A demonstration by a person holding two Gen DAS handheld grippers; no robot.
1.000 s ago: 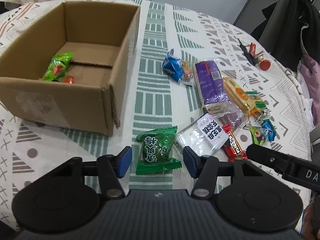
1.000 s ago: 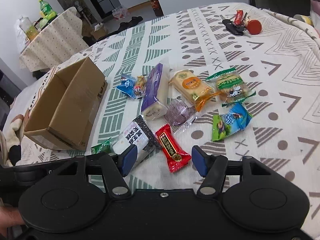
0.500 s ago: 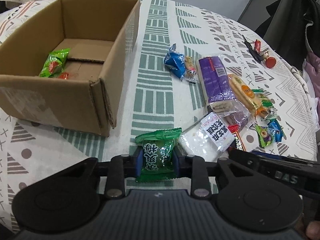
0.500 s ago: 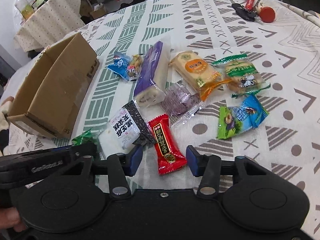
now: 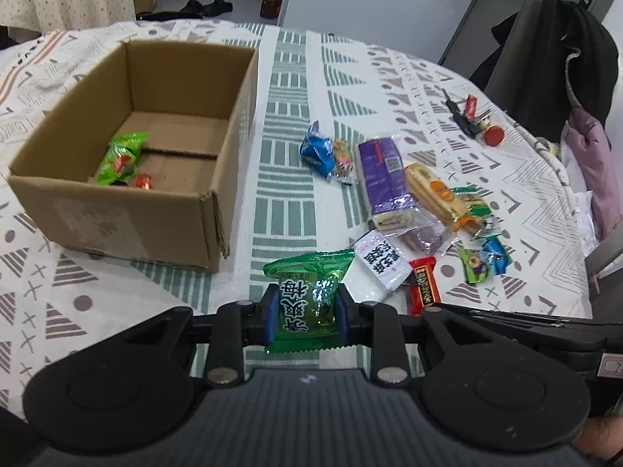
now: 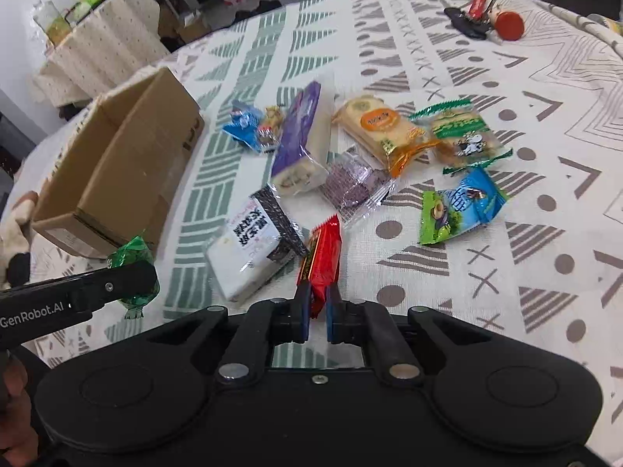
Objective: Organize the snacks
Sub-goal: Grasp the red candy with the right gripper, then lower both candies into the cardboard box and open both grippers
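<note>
My left gripper (image 5: 305,313) is shut on a dark green snack packet (image 5: 307,297) and holds it above the cloth, right of the cardboard box (image 5: 128,210). In the box lie a light green packet (image 5: 120,157) and a small red sweet (image 5: 142,181). My right gripper (image 6: 316,313) is shut on a red snack bar (image 6: 323,257), lifted at its near end. Beside it rest a white and black packet (image 6: 253,241), a purple cake pack (image 6: 301,136), an orange-label biscuit (image 6: 379,128) and several small packets.
The cardboard box (image 6: 117,171) stands at the left on the patterned tablecloth (image 6: 545,233). Keys and a red round thing (image 6: 508,25) lie at the far right. A chair with dark clothes (image 5: 564,58) stands past the table edge. The left gripper's arm (image 6: 74,297) crosses the right wrist view.
Both grippers went from open to shut: the left closed on the green packet and raised it, the right closed on the red bar.
</note>
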